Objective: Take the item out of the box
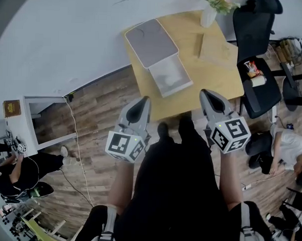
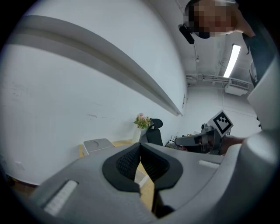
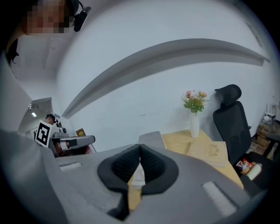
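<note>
Both my left gripper (image 1: 142,103) and right gripper (image 1: 207,96) have their jaws pressed together and empty, short of the table's (image 1: 217,70) near edge. The box (image 1: 163,61) lies ahead along the left edge, its long axis pointing away and its open half slightly nearer my left. I cannot make out the item.

Matt plastic box (image 1: 152,43) on smooth wooden table (image 1: 211,81).

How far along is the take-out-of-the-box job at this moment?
Barely begun. Done: the grey-topped white box on the wooden table shows its front tray pulled out. In hand: nothing; the left gripper and right gripper are shut and empty, short of the table. Left: reach in, grasp the item, lift it out.
</note>
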Tool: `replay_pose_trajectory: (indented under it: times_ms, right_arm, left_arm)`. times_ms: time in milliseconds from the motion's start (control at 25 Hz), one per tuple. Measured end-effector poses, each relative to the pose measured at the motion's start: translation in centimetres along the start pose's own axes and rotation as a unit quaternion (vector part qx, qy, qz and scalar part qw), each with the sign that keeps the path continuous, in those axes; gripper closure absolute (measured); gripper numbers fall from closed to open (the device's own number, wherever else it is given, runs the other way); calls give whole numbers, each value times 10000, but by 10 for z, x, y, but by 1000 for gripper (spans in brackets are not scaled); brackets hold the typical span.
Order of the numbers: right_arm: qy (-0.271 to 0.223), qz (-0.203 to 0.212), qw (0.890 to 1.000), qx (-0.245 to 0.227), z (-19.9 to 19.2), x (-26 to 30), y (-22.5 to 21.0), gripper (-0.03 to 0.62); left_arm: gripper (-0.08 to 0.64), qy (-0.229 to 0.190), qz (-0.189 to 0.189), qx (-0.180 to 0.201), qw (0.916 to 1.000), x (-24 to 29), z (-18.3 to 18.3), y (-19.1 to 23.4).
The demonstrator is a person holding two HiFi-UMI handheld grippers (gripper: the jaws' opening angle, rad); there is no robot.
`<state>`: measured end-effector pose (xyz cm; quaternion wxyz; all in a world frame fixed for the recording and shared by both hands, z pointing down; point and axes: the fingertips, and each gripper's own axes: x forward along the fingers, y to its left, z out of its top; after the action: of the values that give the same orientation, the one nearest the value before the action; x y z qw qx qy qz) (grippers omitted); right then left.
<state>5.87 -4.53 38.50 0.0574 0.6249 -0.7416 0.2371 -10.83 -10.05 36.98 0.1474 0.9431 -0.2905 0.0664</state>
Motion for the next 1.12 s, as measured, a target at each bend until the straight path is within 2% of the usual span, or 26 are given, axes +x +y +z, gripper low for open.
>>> replay_pose_trajectory:
  times_ms: [320,560,1120]
  right_arm:
    - [152,601,9977,-273,23,35,-24,589]
    - [349,1114,9921,-464,33,62,-34,589]
    - [1059,2238,9659,-758,4,110,-40,588]
  left_arm:
    - [551,-191,547,-12,9983,26,17,-2]
    - [551,-255,946,-24,9952,42,24,-3]
    - [551,-109,2205,-326,9748,39,-3,-10]
